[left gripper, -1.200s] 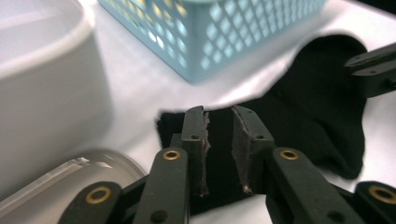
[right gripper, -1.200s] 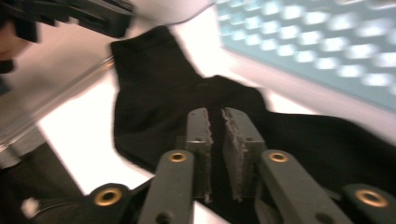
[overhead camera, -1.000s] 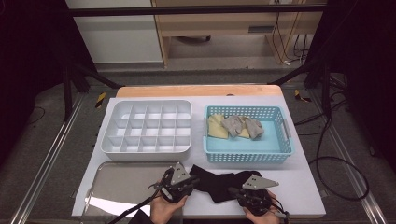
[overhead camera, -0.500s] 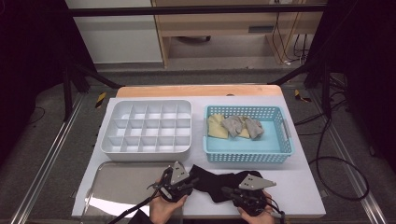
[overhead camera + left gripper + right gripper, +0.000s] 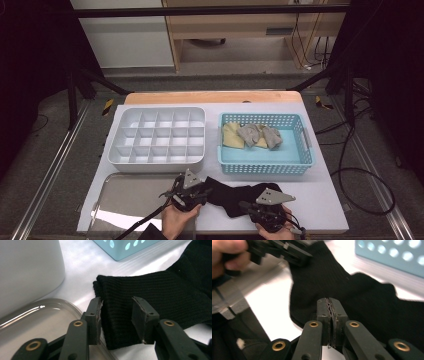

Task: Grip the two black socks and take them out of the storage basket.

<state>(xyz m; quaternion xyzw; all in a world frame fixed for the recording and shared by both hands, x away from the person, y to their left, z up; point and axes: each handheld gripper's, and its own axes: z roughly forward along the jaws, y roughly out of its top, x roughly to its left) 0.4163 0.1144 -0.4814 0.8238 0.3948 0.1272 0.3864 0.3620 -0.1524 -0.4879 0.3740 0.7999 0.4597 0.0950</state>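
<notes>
White compartment tray (image 5: 156, 139), 10 o'clock on the desk (image 5: 325, 200). Light-blue perforated basket (image 5: 265, 161), 2 o'clock, holding yellow and grey cloths (image 5: 252, 135). Shiny metal tray (image 5: 125, 200), 7 o'clock, touching the compartment tray's near edge.

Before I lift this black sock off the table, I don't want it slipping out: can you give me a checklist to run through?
1. Right gripper shut: ok; jaws together. Whether they pinch the black sock below: cannot tell.
2. Left gripper gripping the sock's cuff end: not ok; its jaws have just been opening, and the cuff sits between them with one pad standing off the fabric.
3. Sock flat on the table: ok, stretched between both grippers.
4. Sock free of the blue basket: ok, apart.
5. White divided tray open and ready: ok.
6. Metal tray clear of the cuff: cannot tell.
</notes>
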